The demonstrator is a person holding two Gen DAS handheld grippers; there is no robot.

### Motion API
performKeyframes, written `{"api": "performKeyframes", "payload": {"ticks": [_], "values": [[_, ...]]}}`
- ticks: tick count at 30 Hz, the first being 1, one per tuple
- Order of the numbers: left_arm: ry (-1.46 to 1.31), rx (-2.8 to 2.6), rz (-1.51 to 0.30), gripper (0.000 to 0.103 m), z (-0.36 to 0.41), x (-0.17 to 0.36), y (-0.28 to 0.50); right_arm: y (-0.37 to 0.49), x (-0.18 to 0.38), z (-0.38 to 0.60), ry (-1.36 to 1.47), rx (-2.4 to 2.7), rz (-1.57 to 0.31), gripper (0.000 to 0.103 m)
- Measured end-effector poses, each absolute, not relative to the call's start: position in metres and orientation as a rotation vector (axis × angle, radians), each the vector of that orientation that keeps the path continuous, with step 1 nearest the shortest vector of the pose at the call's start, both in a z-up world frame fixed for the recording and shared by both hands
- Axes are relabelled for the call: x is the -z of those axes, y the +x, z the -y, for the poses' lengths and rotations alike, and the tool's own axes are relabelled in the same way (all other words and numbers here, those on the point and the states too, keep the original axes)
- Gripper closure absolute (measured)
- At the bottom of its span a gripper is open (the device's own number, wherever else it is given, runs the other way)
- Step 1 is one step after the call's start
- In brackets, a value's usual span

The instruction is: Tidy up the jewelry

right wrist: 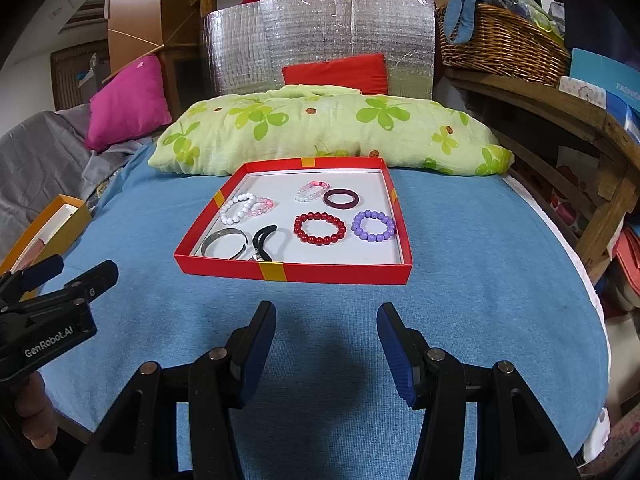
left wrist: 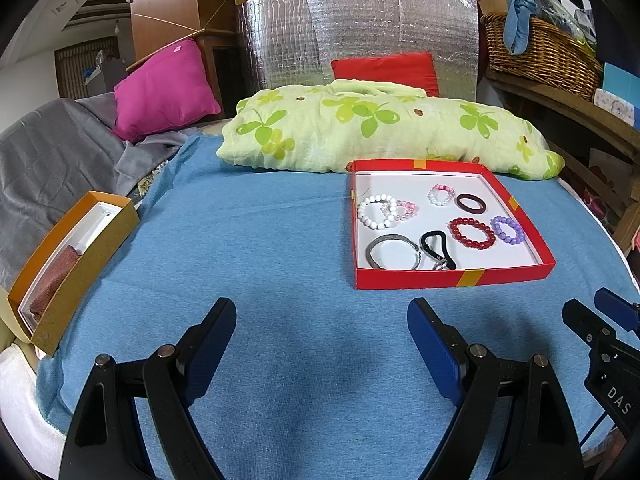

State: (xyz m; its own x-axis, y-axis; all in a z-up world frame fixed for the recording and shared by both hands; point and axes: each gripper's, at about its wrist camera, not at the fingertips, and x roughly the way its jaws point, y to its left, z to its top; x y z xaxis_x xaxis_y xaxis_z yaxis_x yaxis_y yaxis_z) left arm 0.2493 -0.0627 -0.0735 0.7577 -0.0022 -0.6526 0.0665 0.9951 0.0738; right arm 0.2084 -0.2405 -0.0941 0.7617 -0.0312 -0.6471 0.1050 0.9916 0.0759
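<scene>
On the blue cloth (right wrist: 460, 280), right of centre, a red tray (right wrist: 296, 271) is being used as the jewelry's holder; inside, the pieces are lying apart, mostly. White bead bracelet (right wrist: 237, 210) is touching a pink one (right wrist: 262, 206) at far left; another pink/white one (right wrist: 310, 191) is sitting beside a dark maroon bangle (right wrist: 341, 199) at the far side. Red bead bracelet (right wrist: 320, 228) and purple bead bracelet (right wrist: 373, 225) are lying mid-right, close but not overlapping. Near left corner is being shared by a silver cuff (right wrist: 224, 243) and a black band w/ a metal ring (right wrist: 262, 242).

Risks, as judged: the touching white/pink pair could be dragged out together if one is pinched; the cuff is lying hard against the near wall, so a finger could be blocked or the light tray shoved across the soft cloth. Round glossy beads could be squeezed out of the pads.

Left gripper (left wrist: 322, 344) is being held spread wide, nothing between the fingers; right gripper (right wrist: 326, 344) likewise spread, empty, both hovering near of the tray. A gold box (left wrist: 76, 268), lid off, is lying at far left, well apart.
</scene>
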Motion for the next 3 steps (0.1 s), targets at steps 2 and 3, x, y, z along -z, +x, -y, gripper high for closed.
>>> {"api": "performKeyframes", "payload": {"ticks": [2,3], "values": [[0.08,0.033,-0.723,0.015,0.0595,0.0762,0.2518,0.2082,0.0948,0.2411,0.103,0.079,-0.701,0.046],[0.071,0.03,-0.736,0.015,0.0564,0.0786,0.2546,0.2079,0.095,0.242,0.099,0.083,-0.699,0.046]]}}
